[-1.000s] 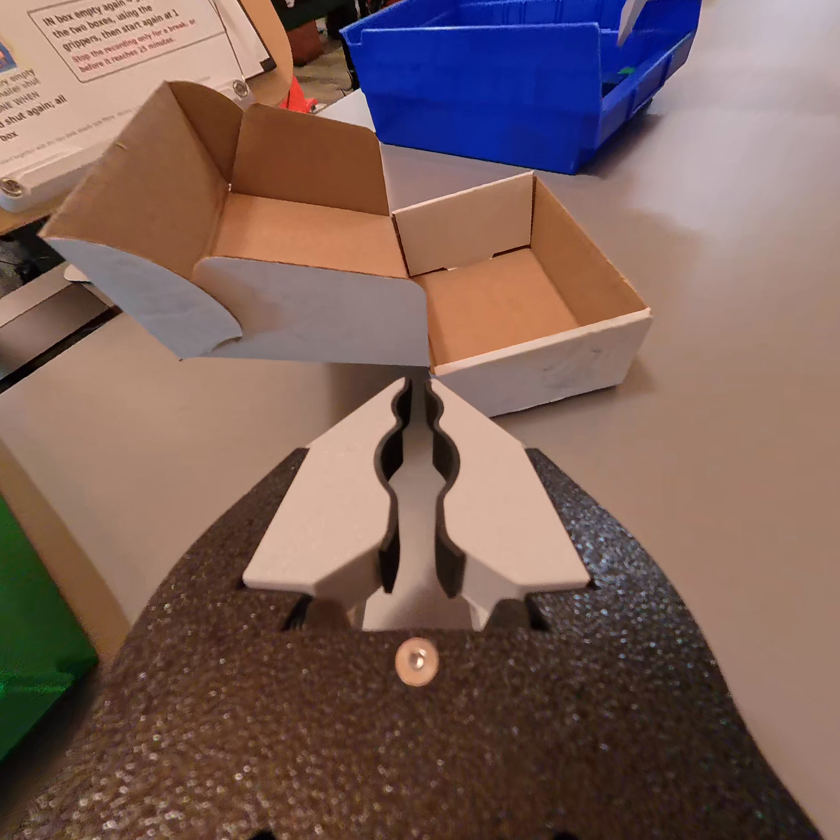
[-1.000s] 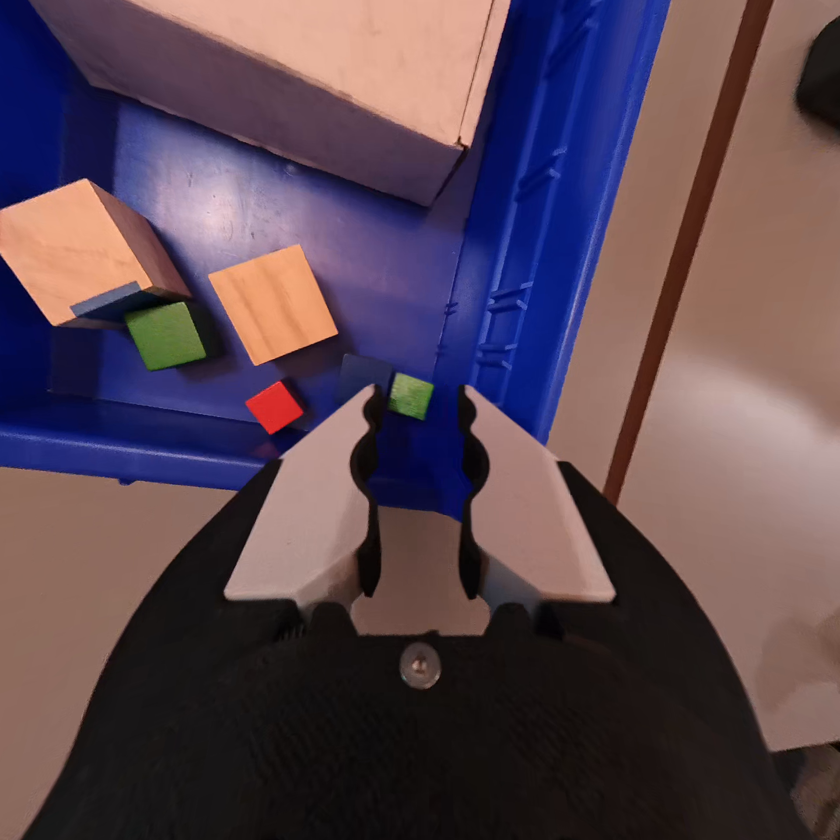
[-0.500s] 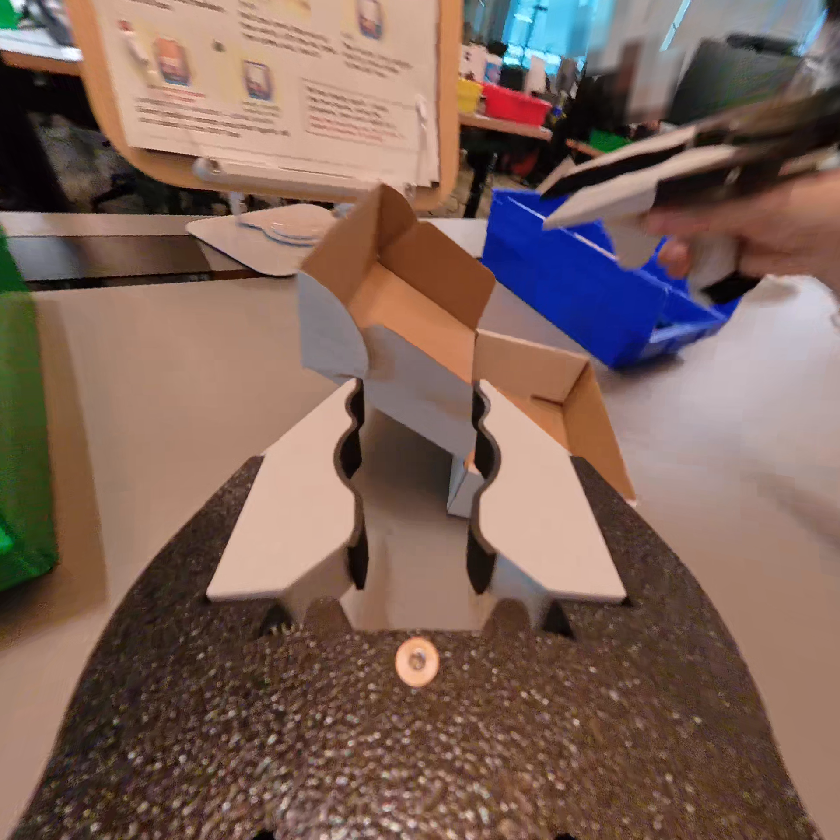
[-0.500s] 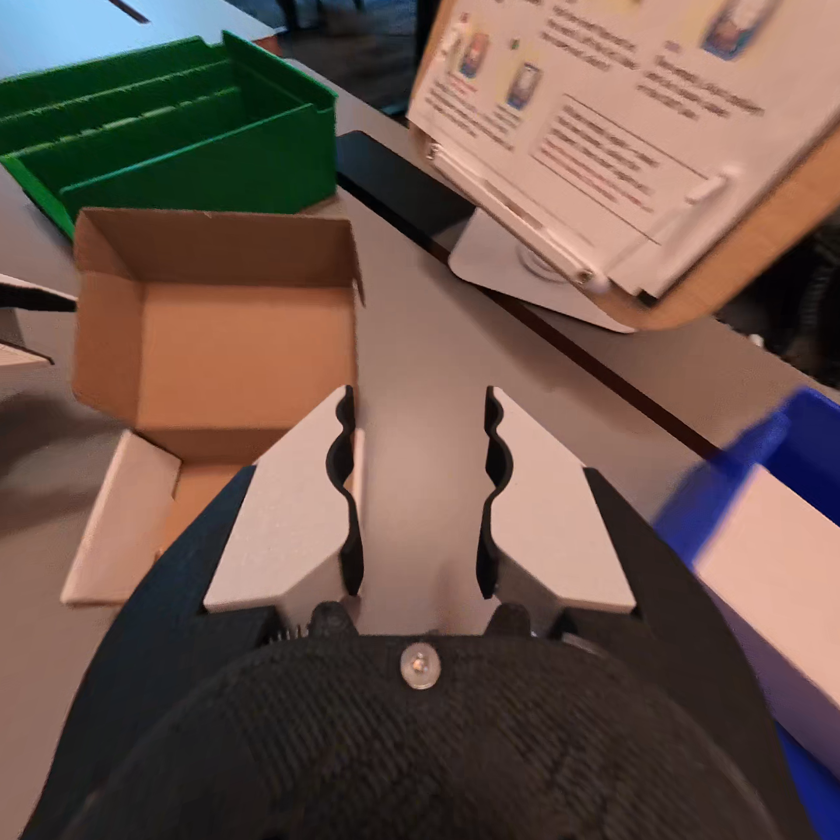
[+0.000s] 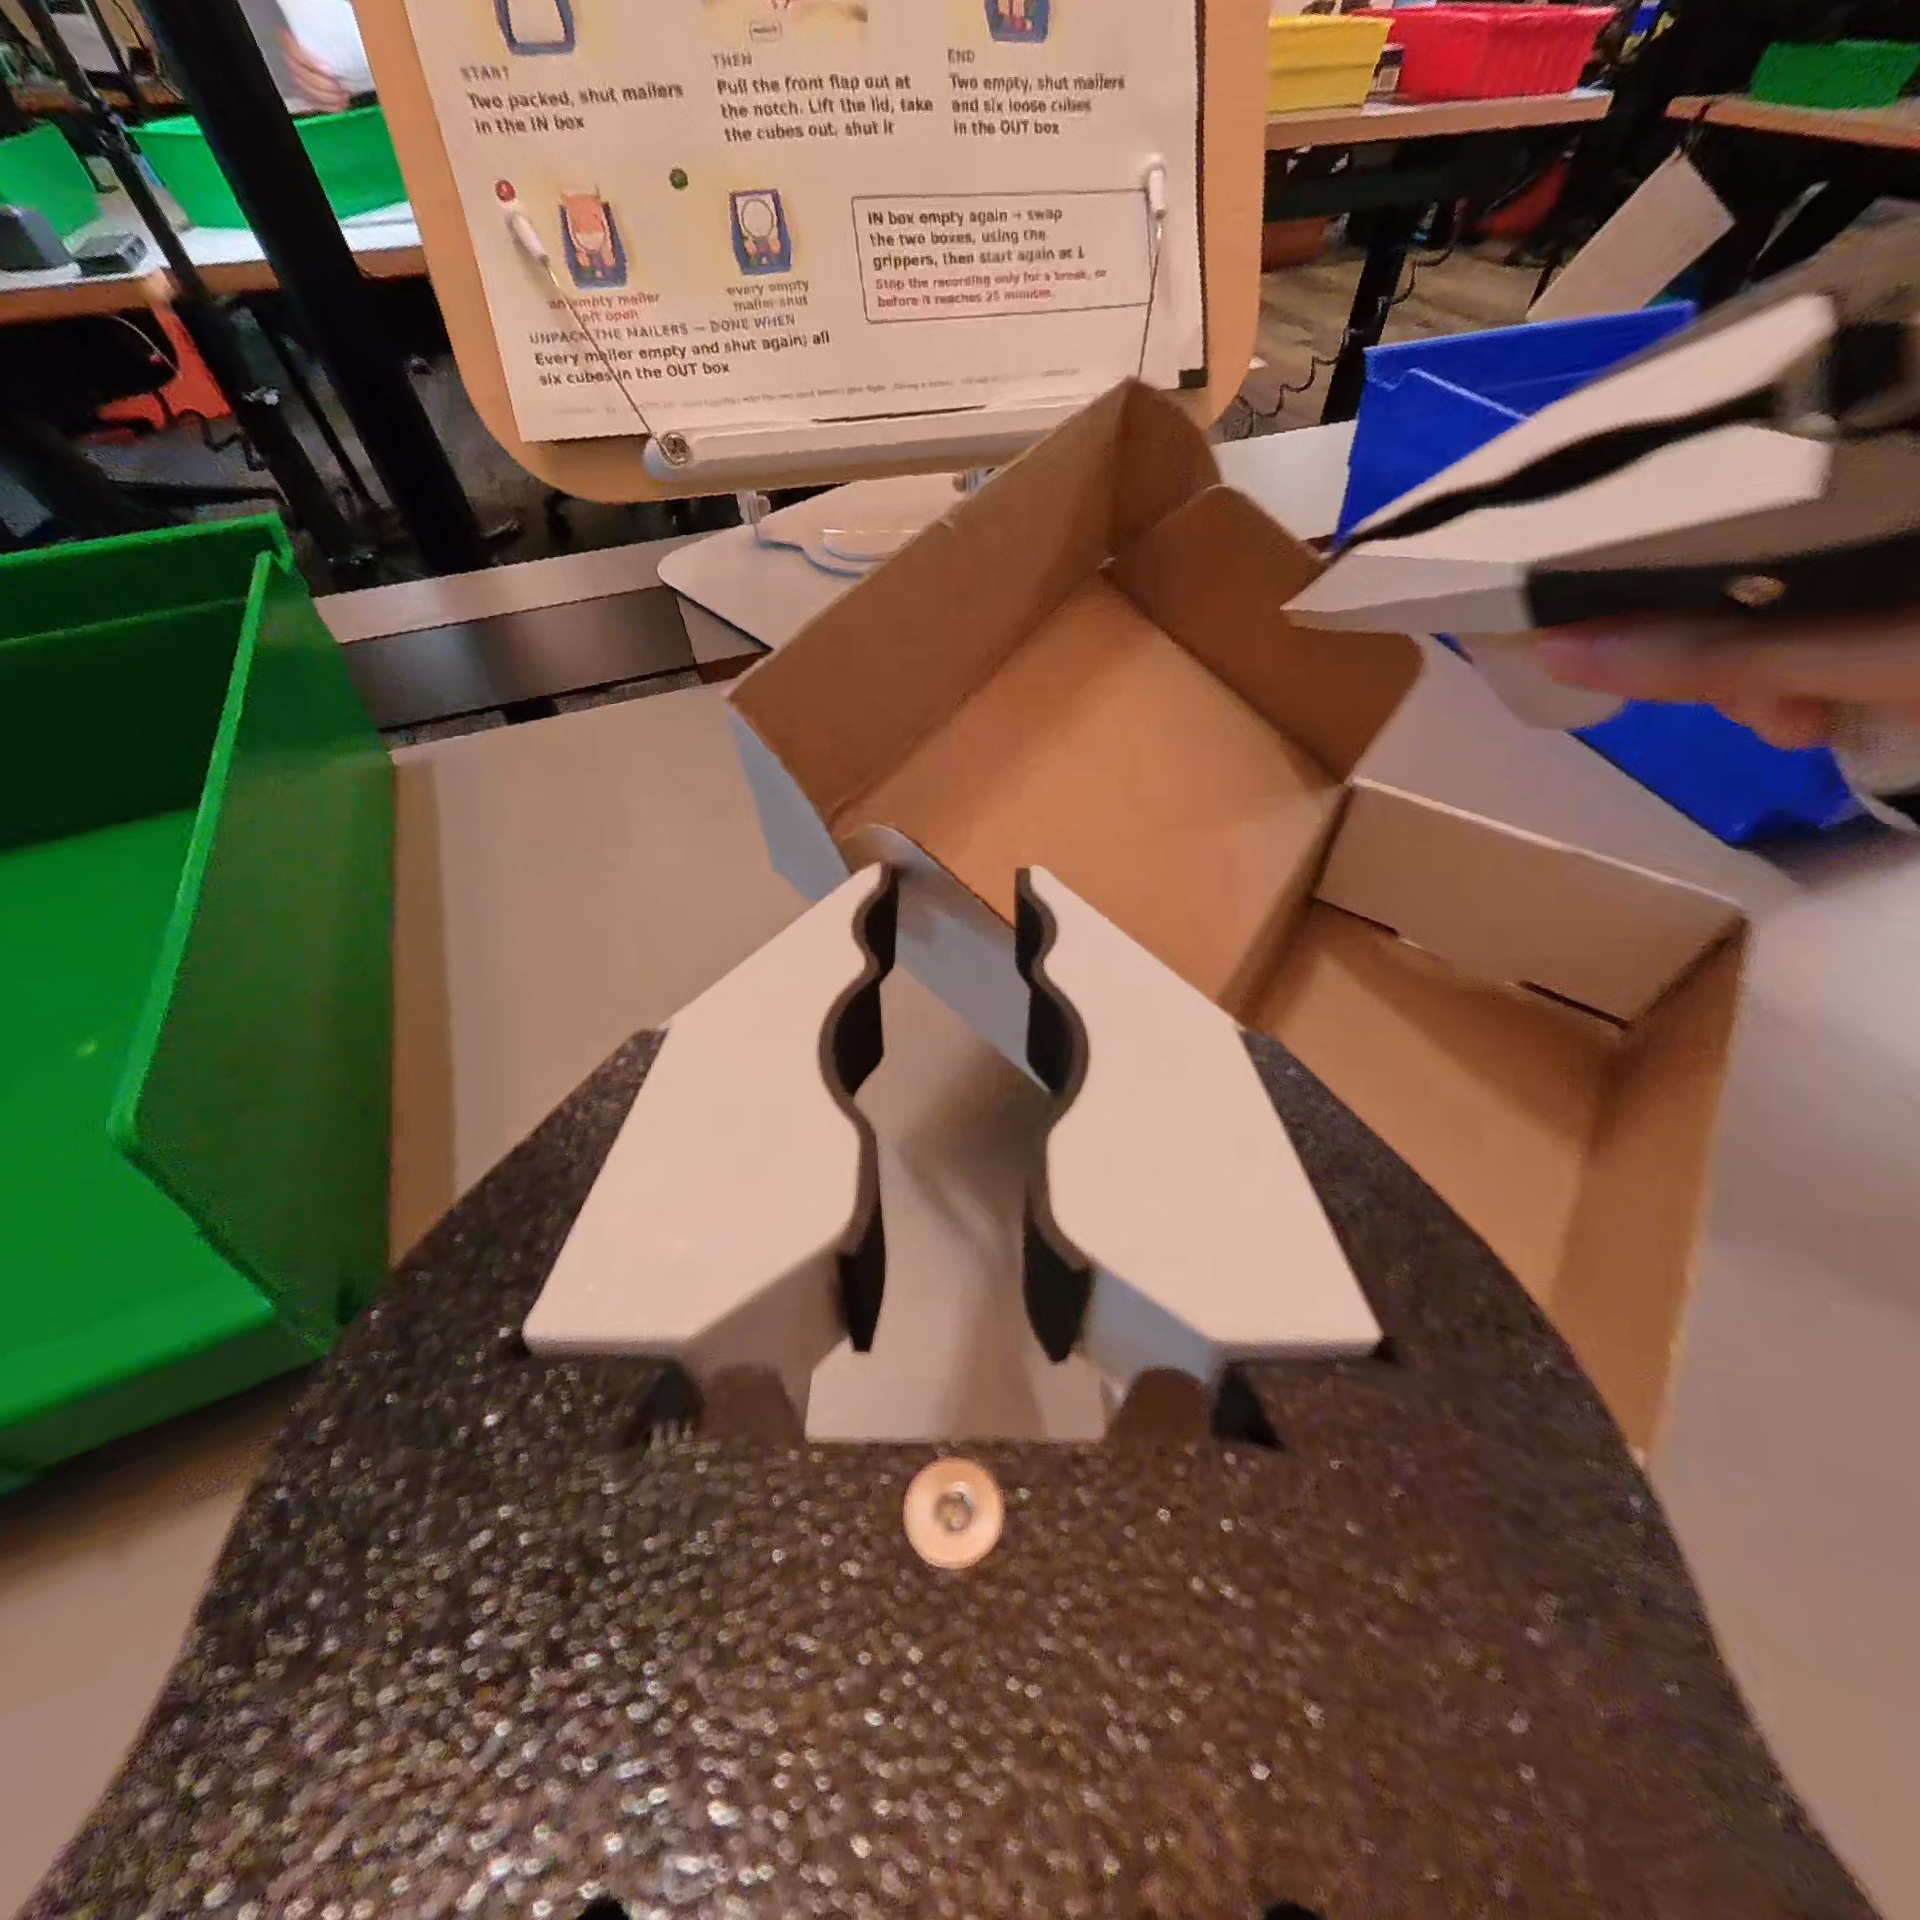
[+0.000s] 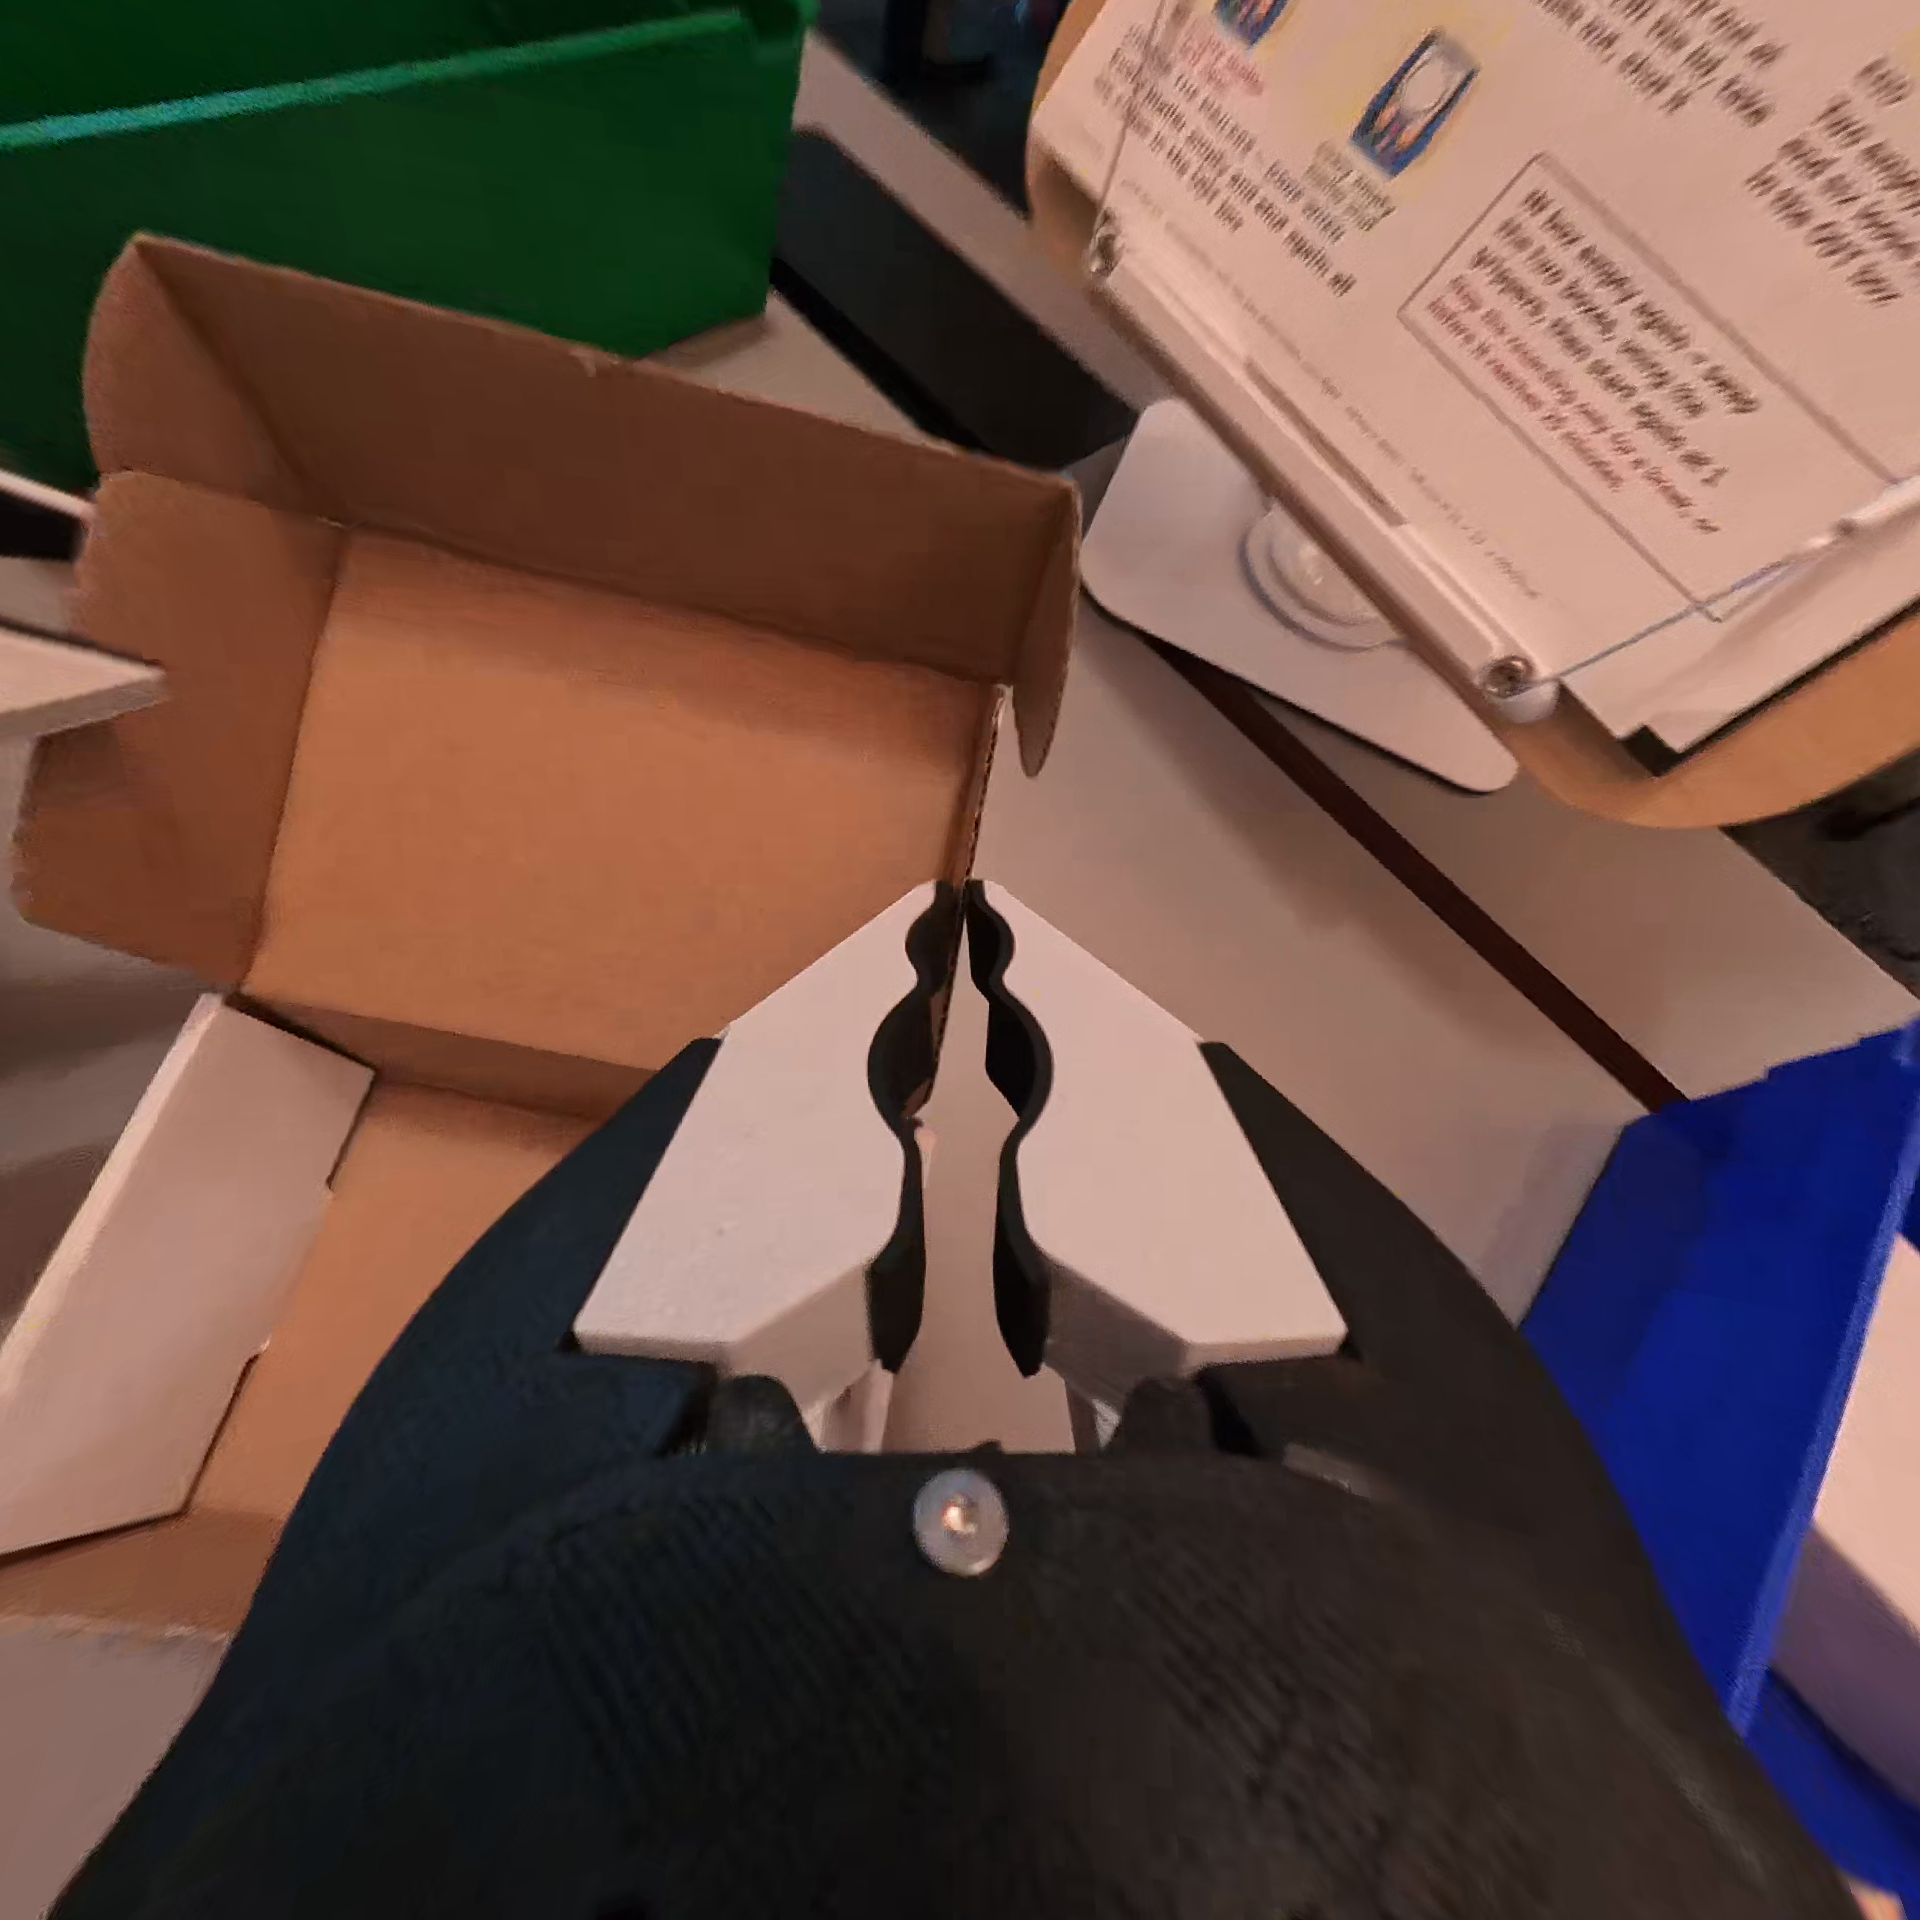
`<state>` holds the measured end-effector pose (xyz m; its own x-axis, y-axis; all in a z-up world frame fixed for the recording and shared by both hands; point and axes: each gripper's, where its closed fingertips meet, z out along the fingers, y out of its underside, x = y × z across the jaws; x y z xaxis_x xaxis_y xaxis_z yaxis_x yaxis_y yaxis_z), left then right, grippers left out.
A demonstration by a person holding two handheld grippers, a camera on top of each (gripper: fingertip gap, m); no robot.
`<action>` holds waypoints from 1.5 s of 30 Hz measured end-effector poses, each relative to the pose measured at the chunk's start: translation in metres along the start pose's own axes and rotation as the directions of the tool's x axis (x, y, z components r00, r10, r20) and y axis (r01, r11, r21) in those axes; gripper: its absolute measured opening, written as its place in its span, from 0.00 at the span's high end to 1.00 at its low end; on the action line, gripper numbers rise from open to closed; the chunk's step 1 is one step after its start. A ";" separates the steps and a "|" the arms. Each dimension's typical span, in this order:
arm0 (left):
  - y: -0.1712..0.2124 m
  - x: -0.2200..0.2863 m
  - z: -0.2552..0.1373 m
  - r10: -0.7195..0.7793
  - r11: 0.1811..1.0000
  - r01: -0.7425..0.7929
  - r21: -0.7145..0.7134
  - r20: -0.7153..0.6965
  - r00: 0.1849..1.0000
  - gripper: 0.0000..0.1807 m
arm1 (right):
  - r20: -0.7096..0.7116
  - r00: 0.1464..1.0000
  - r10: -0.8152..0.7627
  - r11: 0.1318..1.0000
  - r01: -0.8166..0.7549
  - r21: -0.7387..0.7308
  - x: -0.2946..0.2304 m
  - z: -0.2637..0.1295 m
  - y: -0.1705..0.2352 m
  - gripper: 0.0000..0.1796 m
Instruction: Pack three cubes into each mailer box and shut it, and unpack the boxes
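An open, empty mailer box lies on the grey table, white outside and brown inside. Its base (image 5: 1455,1101) is flat and its lid (image 5: 1091,727) stands raised. My left gripper (image 5: 954,883) is open, with the lid's white left side flap (image 5: 956,956) between its fingers. My right gripper (image 6: 954,891) is shut on the edge of the lid's right side flap (image 6: 982,769). The lid (image 6: 623,790) and base (image 6: 343,1299) also show in the right wrist view. The right gripper (image 5: 1317,577) shows at the upper right of the left wrist view. No cubes are in view.
A green bin (image 5: 156,935) stands left of the mailer, also in the right wrist view (image 6: 416,156). A blue bin (image 5: 1507,405) stands to the right and holds a white box (image 6: 1870,1558). An instruction board on a stand (image 5: 831,208) rises behind the mailer.
My right gripper left the blue bin with its cubes, swung to the mailer and shut on the lid's right flap. My left gripper opened and moved up around the lid's left flap.
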<state>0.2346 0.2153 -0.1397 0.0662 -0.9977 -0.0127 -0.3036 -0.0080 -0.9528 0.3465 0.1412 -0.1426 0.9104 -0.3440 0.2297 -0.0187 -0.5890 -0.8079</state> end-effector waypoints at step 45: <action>0.072 0.091 -0.120 0.390 0.912 -0.395 0.109 0.071 0.918 0.97 | -0.701 0.597 -0.390 0.751 0.646 0.132 -0.121 -0.186 0.058 0.66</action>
<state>0.1051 0.1156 -0.1731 0.0096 -0.9145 -0.4044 -0.1997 0.3946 -0.8969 0.1581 0.0125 -0.1167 0.2615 -0.4880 0.8327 0.6291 -0.5681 -0.5305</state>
